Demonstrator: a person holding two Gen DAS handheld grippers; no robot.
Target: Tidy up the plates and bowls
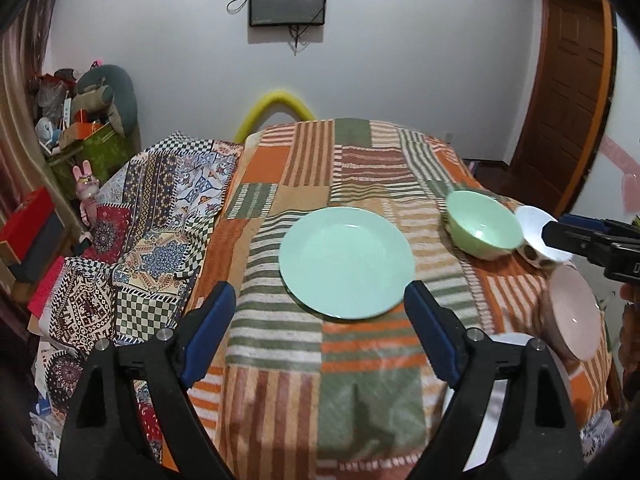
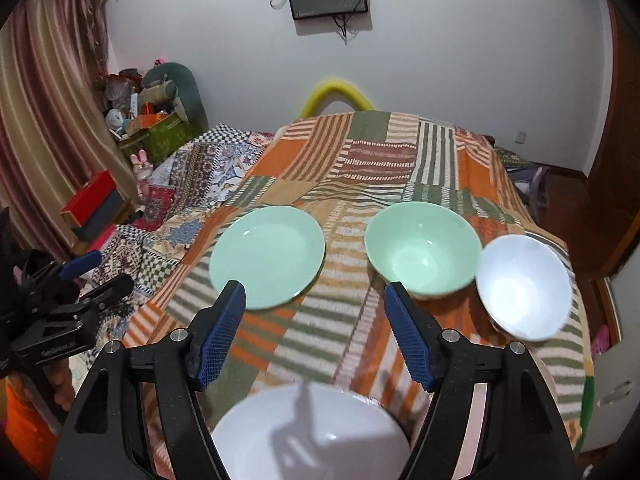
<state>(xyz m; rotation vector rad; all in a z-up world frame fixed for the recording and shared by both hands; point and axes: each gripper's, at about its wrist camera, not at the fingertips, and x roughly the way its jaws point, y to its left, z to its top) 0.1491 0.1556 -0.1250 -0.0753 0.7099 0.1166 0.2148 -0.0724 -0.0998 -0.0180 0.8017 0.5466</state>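
While both grippers, left [image 1: 316, 300] and right [image 2: 314, 298], hover with jaws spread apart, a green plate [image 1: 346, 261] and green bowl [image 2: 423, 254] sit on the striped bedspread [image 1: 360, 168].

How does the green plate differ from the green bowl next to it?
The green plate is flat and shallow, while the green bowl is deep with steep walls. The plate lies left of the bowl, apart from other dishes; the bowl sits close against the white bowl. Both are the same pale green, empty, upright on the striped cloth.
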